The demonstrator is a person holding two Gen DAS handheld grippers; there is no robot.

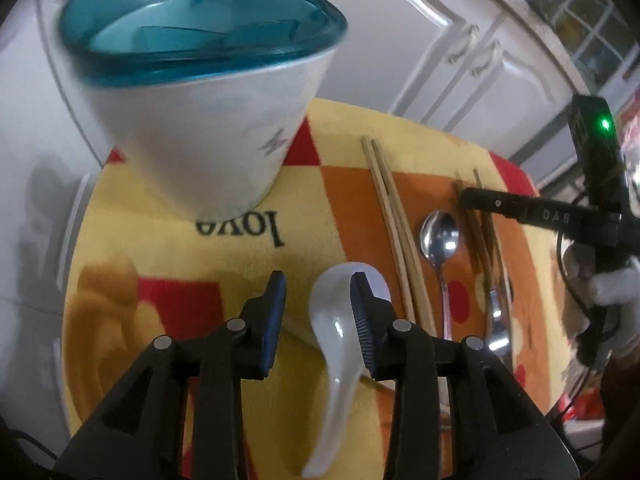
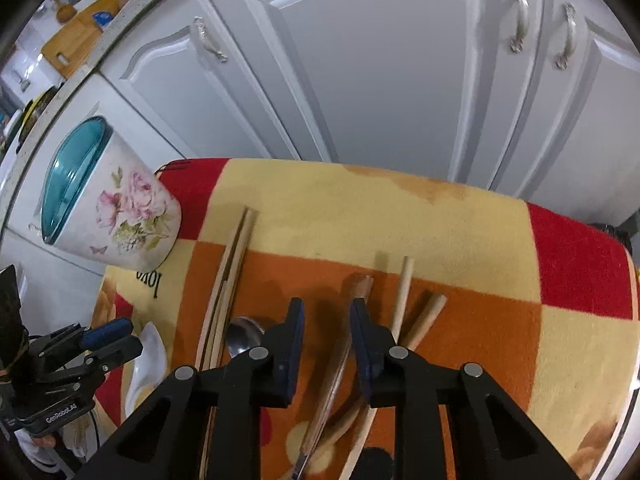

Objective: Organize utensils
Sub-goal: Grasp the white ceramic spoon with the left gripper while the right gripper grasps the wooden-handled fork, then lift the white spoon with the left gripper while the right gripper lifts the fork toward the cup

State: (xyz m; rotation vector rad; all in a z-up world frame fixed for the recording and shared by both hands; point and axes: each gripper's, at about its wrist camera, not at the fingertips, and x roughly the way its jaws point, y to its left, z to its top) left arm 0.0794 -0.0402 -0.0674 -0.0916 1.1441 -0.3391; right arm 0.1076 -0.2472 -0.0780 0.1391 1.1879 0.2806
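A white holder (image 1: 200,140) with a teal rim stands at the cloth's far left; its flowered side (image 2: 120,216) faces the right wrist view. My left gripper (image 1: 318,284) is open just above a white ceramic spoon (image 1: 336,336), whose bowl lies partly behind the right finger. Beside it lie a pair of light chopsticks (image 1: 394,216) and a metal spoon (image 1: 439,236). My right gripper (image 2: 328,308) hangs over a dark wood-handled utensil (image 2: 340,356) that runs between its jaws; a gap shows beside the handle, so it is open. More wooden sticks (image 2: 402,296) lie just right of it.
Everything rests on a yellow, orange and red plush cloth (image 2: 440,220) over a small surface. White cabinet doors (image 2: 380,80) stand close behind it. A gloved hand (image 1: 616,284) holds the right gripper (image 1: 466,198). The left gripper (image 2: 116,340) sits at the left edge.
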